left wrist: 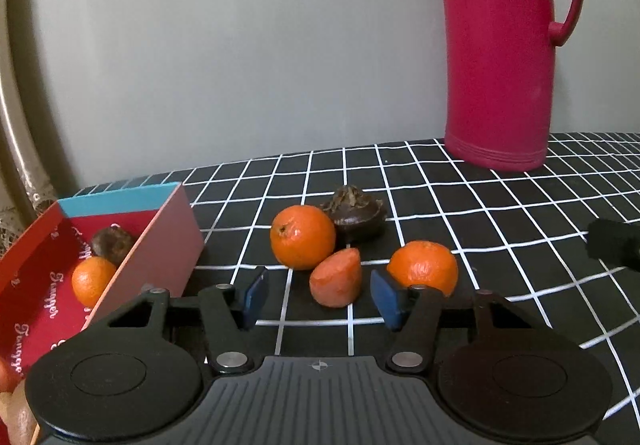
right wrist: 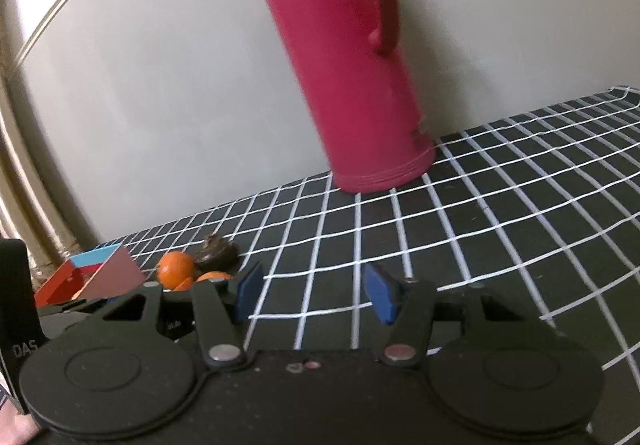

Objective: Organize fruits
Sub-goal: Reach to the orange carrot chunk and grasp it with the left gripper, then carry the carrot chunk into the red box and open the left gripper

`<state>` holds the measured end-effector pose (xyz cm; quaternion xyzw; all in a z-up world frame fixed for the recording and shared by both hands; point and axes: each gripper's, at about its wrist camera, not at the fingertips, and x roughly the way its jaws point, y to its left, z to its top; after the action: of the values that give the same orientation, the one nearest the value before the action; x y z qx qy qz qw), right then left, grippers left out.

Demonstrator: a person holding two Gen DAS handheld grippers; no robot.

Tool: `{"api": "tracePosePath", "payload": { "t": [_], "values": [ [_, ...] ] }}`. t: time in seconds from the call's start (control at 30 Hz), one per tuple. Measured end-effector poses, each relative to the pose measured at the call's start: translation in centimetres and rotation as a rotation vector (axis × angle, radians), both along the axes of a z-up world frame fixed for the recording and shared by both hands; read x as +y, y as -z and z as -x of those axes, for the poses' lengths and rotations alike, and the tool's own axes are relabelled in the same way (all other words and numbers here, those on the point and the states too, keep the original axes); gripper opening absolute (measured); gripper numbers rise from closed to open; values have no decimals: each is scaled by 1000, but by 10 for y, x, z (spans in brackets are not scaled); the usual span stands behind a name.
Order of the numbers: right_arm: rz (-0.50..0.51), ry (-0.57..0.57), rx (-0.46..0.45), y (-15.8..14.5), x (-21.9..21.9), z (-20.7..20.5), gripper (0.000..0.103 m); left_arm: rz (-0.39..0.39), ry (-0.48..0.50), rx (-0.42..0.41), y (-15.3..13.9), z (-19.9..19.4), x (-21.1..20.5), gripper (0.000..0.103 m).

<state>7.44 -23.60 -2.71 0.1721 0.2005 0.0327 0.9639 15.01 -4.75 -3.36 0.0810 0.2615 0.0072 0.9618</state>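
In the left wrist view my left gripper (left wrist: 320,295) is open, its blue pads either side of an orange wedge-shaped piece (left wrist: 337,282) that lies just ahead on the checked cloth. A mandarin (left wrist: 303,236) sits behind it to the left, another mandarin (left wrist: 423,266) to the right, and a dark brown fruit (left wrist: 356,218) behind. A red box (left wrist: 48,285) at left holds a mandarin (left wrist: 93,280) and a brown fruit (left wrist: 112,245). My right gripper (right wrist: 314,295) is open and empty over bare cloth; the fruits (right wrist: 176,269) and box (right wrist: 116,273) lie far to its left.
A tall magenta thermos jug (left wrist: 500,45) stands at the back right against the grey wall, and shows in the right wrist view (right wrist: 348,65). The black cloth with white grid (left wrist: 520,205) covers the table. A dark object (left wrist: 612,243) shows at the right edge.
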Motion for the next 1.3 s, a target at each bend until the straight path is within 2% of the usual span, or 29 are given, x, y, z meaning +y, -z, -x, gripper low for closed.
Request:
{"api": "tracePosePath", "payload": {
  "t": [0.2,0.33,0.5,0.63,0.87,1.1,1.3],
  "values": [
    [62,141,1,-3,-8,7,57,8,0,39,5,-11,-8,38],
    [52,154,-6,-4,-12,11,60,9,-4,46,6,-15,-11,31],
    [42,138,-10,-3,-13,12,61,23,-22,41,5,-13,-7,31],
    [53,182,-11,-4,-17,14,61,-15,-38,-5,2,-6,-7,31],
    [43,210,-9,-4,-21,15,63,-8,-74,-34,-15,13,9,31],
    [59,179,-23,-8,-9,18,63,-13,-158,-99,-39,35,48,31],
    [72,161,-15,-7,1,18,63,-23,-286,-120,-48,45,101,31]
  ]
}}
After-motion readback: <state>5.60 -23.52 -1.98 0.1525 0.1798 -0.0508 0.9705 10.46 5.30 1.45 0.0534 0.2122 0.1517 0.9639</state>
